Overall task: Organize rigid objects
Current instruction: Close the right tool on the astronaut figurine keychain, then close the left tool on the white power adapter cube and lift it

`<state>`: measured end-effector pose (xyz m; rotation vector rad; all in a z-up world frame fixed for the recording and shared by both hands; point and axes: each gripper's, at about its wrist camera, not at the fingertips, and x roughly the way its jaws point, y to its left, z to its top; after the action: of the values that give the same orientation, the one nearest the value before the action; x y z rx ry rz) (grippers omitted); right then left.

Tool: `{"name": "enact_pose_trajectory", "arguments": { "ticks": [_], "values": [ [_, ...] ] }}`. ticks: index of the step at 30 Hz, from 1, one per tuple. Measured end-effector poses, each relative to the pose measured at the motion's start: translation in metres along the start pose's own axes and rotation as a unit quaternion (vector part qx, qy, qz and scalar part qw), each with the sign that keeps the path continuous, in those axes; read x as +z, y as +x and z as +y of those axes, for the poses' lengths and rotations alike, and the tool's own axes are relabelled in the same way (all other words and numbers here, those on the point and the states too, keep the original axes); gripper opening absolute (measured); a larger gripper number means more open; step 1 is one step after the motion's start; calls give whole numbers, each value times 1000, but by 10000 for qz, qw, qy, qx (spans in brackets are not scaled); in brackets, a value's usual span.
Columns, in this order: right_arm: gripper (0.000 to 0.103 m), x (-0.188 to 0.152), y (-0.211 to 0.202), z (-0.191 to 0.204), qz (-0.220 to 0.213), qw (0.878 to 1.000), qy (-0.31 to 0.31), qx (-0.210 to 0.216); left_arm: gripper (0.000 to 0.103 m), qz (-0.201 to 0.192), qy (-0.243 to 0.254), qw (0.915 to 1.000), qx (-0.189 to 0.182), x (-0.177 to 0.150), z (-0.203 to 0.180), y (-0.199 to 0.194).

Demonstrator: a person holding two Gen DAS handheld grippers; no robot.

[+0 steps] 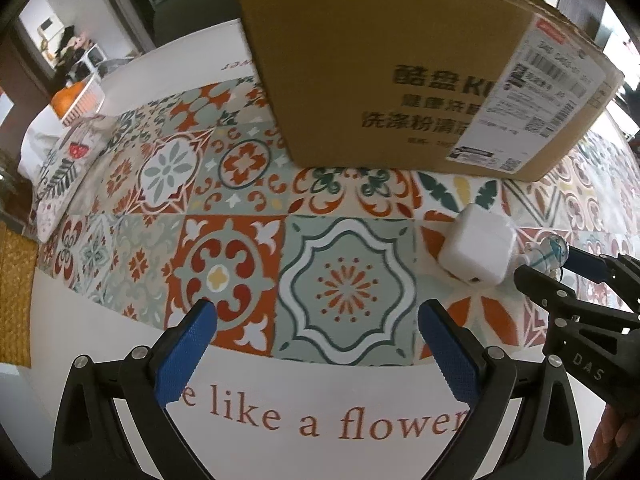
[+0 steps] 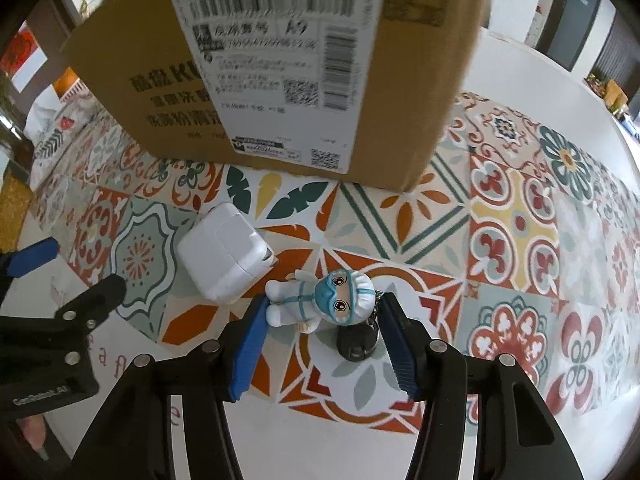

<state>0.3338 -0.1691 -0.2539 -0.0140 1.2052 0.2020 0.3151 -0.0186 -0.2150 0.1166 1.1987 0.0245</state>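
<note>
On the patterned tablecloth (image 1: 224,184), left wrist view: the left gripper (image 1: 316,320) hovers with jaws wide and empty, beside the white cube-shaped plastic charger (image 1: 476,248). Right wrist view: the right gripper (image 2: 320,320) brackets the small white-suited figurine keychain (image 2: 316,300), lying near the brown cardboard box (image 2: 400,120); whether both pads press cannot be told. A centred squeeze clear of the black fob (image 2: 356,346) would suit.

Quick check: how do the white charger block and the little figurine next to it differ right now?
The white charger block is a plain rounded cube; the figurine is a goggled character in a white suit, with a keychain attached. The charger block lies outside any gripper; the figurine lies between the right gripper's fingers. The charger block sits nearer the cardboard box than the figurine. Both are mostly white and rest on the patterned tablecloth.
</note>
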Motion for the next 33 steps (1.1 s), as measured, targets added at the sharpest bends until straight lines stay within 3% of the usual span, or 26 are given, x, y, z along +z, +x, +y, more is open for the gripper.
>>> {"name": "enact_pose_trajectory", "arguments": {
  "ticks": [15, 23, 30, 33],
  "values": [
    [56, -20, -36, -43, -151, 9978, 647, -77, 102, -375, 1152, 9908, -603, 28, -55, -4],
    [56, -25, -29, -52, -115, 9951, 963, -189, 95, -257, 1476, 9842, -942, 35, -81, 12],
    [56, -23, -29, -54, -126, 9936, 1102, -189, 75, -124, 1532, 9825, -1055, 35, -94, 25],
    [56, -23, -28, -53, -121, 9932, 1146, -170, 60, -111, 1514, 9822, -1110, 34, -97, 28]
  ]
}}
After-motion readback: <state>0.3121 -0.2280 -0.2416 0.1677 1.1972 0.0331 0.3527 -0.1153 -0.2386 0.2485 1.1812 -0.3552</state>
